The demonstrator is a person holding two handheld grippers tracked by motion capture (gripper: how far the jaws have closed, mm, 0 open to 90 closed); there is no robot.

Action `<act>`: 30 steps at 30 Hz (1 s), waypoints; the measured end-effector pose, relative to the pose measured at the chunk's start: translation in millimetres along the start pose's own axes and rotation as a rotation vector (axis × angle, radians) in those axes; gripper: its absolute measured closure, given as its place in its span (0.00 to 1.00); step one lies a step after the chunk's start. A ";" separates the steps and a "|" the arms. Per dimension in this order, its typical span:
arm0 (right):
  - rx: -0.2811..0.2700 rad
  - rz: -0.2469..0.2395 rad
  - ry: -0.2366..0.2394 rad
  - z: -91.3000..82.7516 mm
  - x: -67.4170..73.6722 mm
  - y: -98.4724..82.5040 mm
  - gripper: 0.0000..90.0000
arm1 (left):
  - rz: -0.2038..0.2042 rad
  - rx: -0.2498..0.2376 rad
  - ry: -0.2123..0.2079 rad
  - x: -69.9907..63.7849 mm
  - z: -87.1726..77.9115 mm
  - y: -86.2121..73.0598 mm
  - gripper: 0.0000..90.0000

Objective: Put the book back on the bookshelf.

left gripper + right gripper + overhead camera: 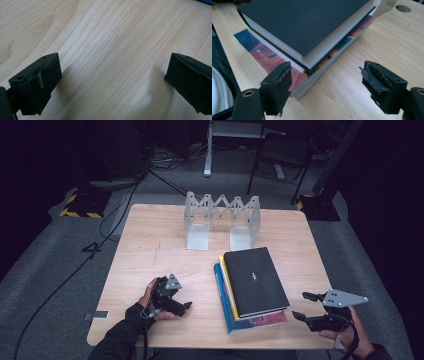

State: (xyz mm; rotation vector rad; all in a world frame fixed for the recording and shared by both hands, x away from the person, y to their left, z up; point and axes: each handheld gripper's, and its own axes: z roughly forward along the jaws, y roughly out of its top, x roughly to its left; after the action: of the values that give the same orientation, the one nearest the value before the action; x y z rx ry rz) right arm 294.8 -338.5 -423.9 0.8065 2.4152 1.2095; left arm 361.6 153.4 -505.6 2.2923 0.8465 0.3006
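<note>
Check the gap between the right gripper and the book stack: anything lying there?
Nothing. In the right gripper view, bare wood of the table runs from the open right gripper to the book stack. The high view shows the same bare stretch.

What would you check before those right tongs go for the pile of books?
1. Right tongs open, nothing between the jaws: ok.
2. Right tongs aimed at the book stack: ok; its near corner lies ahead in the right gripper view.
3. Black book lies flat on top: ok.
4. Stack squared up: not ok; lower covers stick out.
5. Metal book rack upright, slots free: ok.
6. Left tongs apart from the stack: ok; open over bare table.
</note>
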 end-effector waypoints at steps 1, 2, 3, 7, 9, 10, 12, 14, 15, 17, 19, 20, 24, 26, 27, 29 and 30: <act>0.001 -0.012 0.005 0.1 2.6 3.7 0.26 | -0.001 -0.003 0.002 -1.2 0.7 0.6 0.01; 0.000 -0.023 0.007 0.4 4.3 5.7 0.26 | -0.003 -0.002 0.002 -2.7 1.5 1.3 0.01; 0.002 -0.037 0.007 1.3 6.3 8.1 0.26 | 0.003 -0.002 0.005 -3.4 2.1 2.3 0.01; 0.007 -0.071 0.023 6.0 11.9 14.0 0.26 | -0.001 -0.002 0.004 -6.7 3.9 4.3 0.01; 0.006 -0.073 0.033 7.6 12.5 15.3 0.26 | 0.000 0.001 0.001 -6.9 3.9 4.5 0.01; 0.006 -0.079 0.038 9.1 13.4 17.2 0.26 | -0.002 0.000 0.000 -7.1 4.1 4.6 0.01; -0.003 -0.083 0.048 12.1 15.0 22.8 0.26 | 0.003 0.000 -0.003 -6.9 4.3 4.9 0.01; -0.017 -0.081 0.061 13.8 16.1 28.1 0.26 | 0.010 0.000 -0.010 -6.8 4.0 5.1 0.02; -0.017 -0.087 0.052 14.6 16.9 31.6 0.27 | 0.008 0.002 -0.007 -7.0 4.1 5.7 0.02; -0.018 -0.102 0.031 15.8 18.2 36.9 0.26 | 0.014 0.005 -0.008 -7.4 3.9 6.9 0.03; -0.012 -0.089 0.037 20.0 16.7 41.2 0.26 | 0.007 0.007 -0.007 -8.3 3.9 8.4 0.06; 0.004 -0.089 0.026 24.4 15.0 42.8 0.26 | 0.008 0.007 -0.010 -8.4 3.7 9.4 0.08; 0.019 -0.055 0.062 35.8 8.7 43.9 0.22 | 0.011 0.001 -0.009 -7.9 4.7 13.1 0.18; 0.023 -0.010 0.098 40.6 1.2 43.3 0.17 | 0.023 0.006 -0.022 -8.7 8.0 18.8 0.19; 0.023 0.016 0.118 43.4 -2.9 42.5 0.16 | 0.031 0.000 -0.035 -9.0 8.9 21.6 0.19; 0.024 0.030 0.134 45.2 -4.8 42.6 0.16 | 0.041 -0.016 -0.030 -11.1 10.1 25.1 0.19; 0.032 0.039 0.161 49.8 -7.1 44.7 0.15 | 0.053 -0.016 -0.033 -12.5 11.3 28.8 0.20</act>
State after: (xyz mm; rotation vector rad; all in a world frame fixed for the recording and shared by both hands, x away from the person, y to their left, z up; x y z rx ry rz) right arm 341.1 -290.2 -416.9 0.7973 2.5638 1.2990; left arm 371.0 123.2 -495.0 2.3012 0.7655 0.2904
